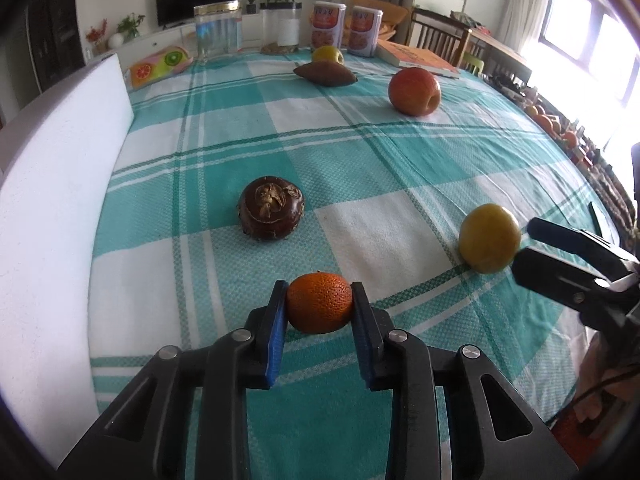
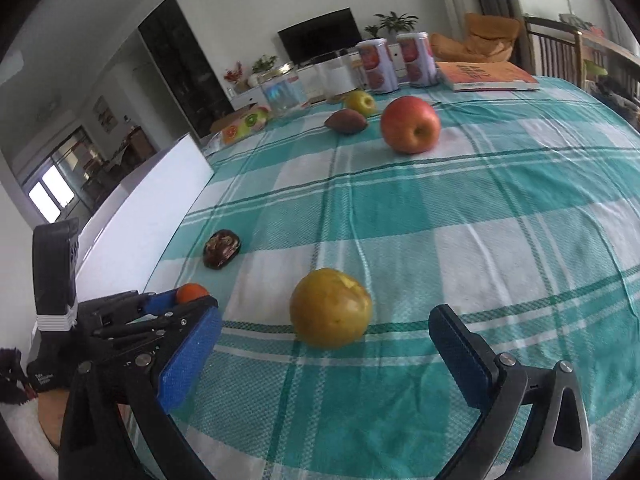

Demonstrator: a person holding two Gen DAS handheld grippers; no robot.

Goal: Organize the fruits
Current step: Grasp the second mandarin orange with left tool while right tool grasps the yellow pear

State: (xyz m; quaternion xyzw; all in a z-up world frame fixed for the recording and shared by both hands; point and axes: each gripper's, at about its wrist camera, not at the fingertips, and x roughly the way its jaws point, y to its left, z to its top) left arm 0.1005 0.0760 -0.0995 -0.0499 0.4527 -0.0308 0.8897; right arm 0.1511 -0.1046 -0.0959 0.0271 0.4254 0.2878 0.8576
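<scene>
My left gripper (image 1: pixel 319 304) is shut on a small orange tangerine (image 1: pixel 319 307) just above the checked tablecloth (image 1: pixel 360 168); it also shows in the right wrist view (image 2: pixel 191 293). My right gripper (image 2: pixel 326 334) is open, its jaws on either side of a yellow pear (image 2: pixel 330 308) that rests on the cloth, not touching it. The pear also shows in the left wrist view (image 1: pixel 489 237), with the right gripper (image 1: pixel 524 246) beside it. A dark brown water chestnut (image 1: pixel 271 213), a red apple (image 1: pixel 414 90), a brown sweet potato (image 1: pixel 325 74) and a yellow-green apple (image 1: pixel 328 55) lie farther back.
A white foam board (image 1: pixel 60 184) stands along the table's left edge. Two printed cans (image 1: pixel 346 28), a glass jar (image 1: pixel 218 30), a book (image 1: pixel 420 58) and a fruit-print box (image 1: pixel 158 65) line the far edge. Chairs stand at the right.
</scene>
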